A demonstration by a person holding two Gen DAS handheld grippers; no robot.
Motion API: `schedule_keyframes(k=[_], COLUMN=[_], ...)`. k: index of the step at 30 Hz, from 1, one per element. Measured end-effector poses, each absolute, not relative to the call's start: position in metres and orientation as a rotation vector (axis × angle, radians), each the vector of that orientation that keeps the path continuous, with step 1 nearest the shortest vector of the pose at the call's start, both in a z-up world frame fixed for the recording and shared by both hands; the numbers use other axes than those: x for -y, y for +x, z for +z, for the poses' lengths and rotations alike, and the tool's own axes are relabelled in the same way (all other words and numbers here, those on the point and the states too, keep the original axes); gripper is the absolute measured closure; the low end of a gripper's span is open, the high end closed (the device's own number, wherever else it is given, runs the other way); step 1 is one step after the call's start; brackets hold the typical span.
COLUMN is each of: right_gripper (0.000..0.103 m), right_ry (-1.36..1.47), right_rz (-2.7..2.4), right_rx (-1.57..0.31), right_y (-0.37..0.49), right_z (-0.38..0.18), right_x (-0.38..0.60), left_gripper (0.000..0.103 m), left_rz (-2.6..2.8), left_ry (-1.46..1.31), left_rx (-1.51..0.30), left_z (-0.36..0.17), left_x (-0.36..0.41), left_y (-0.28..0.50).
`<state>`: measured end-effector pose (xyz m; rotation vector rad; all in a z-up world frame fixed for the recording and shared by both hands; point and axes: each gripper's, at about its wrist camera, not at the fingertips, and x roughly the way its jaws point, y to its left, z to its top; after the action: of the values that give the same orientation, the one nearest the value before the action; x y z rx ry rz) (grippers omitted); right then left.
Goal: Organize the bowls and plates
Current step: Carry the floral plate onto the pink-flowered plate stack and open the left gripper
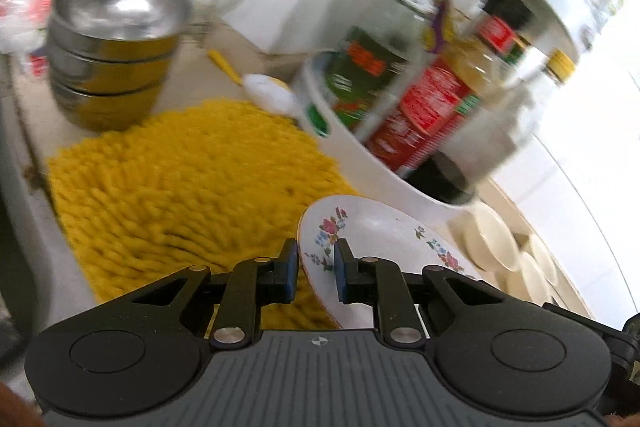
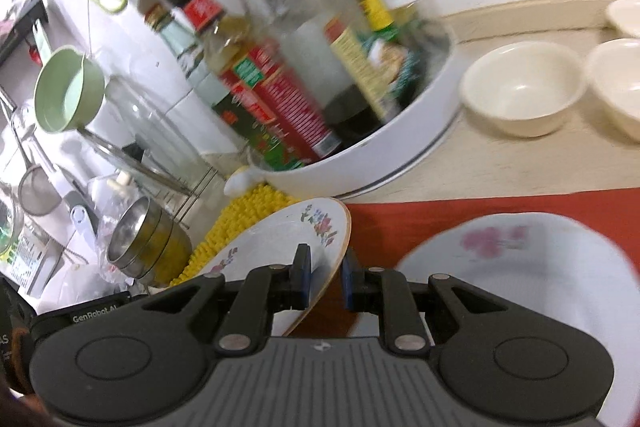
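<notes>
A stack of steel bowls [image 1: 110,47] stands at far left on the pale bench [image 2: 500,163], behind a shaggy yellow mat [image 1: 184,187]. Over the mat's right edge, a tilted white floral-print plate [image 1: 372,239] is held at both sides: the left gripper [image 1: 316,273] has its fingers clenched on one rim, and the right gripper [image 2: 324,277] straddles the opposite rim, though whether it presses cannot be told. Behind stands a white round rack of sauce bottles [image 2: 360,131]. Cream bowls [image 2: 524,87] sit far right; a second flowered plate [image 2: 520,287] lies on a red cloth [image 2: 420,223].
</notes>
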<state>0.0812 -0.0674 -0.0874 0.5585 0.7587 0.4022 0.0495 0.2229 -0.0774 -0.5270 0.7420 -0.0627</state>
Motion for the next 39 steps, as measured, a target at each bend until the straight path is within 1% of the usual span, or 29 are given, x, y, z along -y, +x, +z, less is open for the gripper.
schedule_keyframes(k=[9, 16, 30, 39], right_gripper=[0.089, 0.088, 0.088, 0.084], right_ry=[0.596, 0.617, 0.576, 0.445], right_rz=[0.276, 0.218, 0.184, 0.173], right_rx=[-0.734, -0.734, -0.753, -0.756], right_y=[0.041, 0.025, 0.015, 0.012], right_z=[-0.086, -0.093, -0.105, -0.103], right_x=[0.122, 0.145, 0.157, 0.149], left_gripper=[0.08, 0.08, 0.079, 0.077], left_rz=[-0.204, -0.267, -0.293, -0.302], left_ry=[-0.478, -0.441, -0.364, -0.31], left_rx=[-0.773, -0.8, -0.844, -0.864], left_z=[-0.081, -0.088, -0.102, -0.109], left_x=[-0.169, -0.143, -0.117, -0.109], left_y=[0.047, 0.049, 0.052, 0.053])
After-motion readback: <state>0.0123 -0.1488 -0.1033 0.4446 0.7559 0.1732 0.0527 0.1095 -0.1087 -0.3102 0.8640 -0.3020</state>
